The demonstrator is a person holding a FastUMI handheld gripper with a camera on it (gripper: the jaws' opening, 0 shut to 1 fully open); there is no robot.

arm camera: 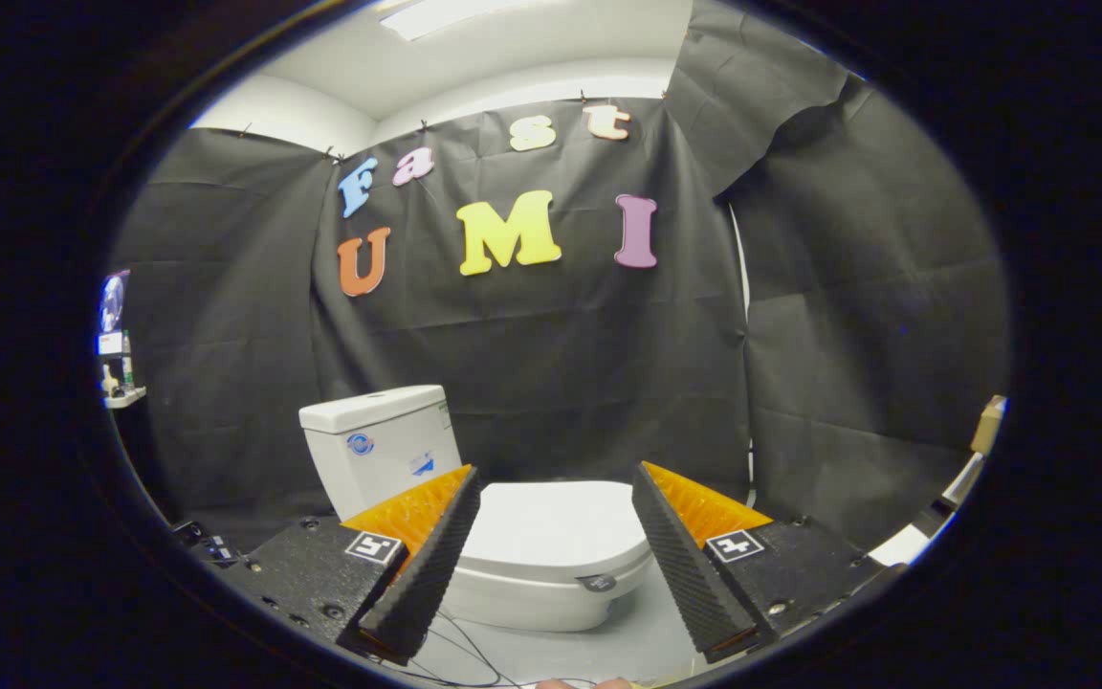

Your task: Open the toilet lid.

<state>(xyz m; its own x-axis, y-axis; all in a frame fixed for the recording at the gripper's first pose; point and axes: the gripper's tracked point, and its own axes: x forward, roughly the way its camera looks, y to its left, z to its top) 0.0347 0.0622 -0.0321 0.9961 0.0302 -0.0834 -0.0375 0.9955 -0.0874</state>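
Tool (pixel 556 478) spread wide, empty, toilet lid (pixel 551 526) closed beyond.

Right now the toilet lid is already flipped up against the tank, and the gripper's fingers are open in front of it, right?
Not quite. In the gripper view the toilet lid is down, lying flat over the bowl, not up against the tank. The rest holds: the gripper is open in front of it, touching nothing.
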